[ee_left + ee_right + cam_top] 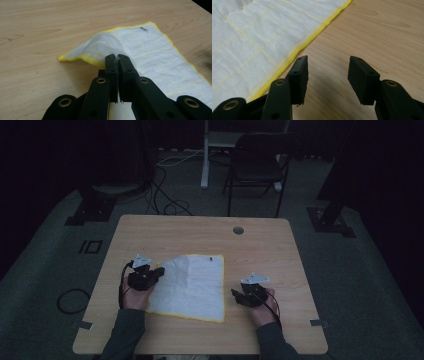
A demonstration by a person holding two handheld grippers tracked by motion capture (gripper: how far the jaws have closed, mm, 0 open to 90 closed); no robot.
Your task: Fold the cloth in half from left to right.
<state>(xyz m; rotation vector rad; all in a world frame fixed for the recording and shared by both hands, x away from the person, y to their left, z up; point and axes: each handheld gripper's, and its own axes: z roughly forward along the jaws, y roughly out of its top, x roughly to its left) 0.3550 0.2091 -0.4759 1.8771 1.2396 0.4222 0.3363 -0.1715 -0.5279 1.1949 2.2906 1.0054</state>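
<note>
Where the white cloth point(190, 287) with its yellow hem lay at the centre of the high view, flat on the wooden desk point(165, 230), its left corner was lifted clear of the wood. Left hand-held gripper point(117, 58), mid-left of that view, was clamped tight on that raised corner. Right hand-held gripper point(328, 75), at lower right, stood with jaws apart, holding nothing, over bare desk just beside the cloth's right hem. Chair point(257, 162) at top centre, on the floor beyond the desk.
</note>
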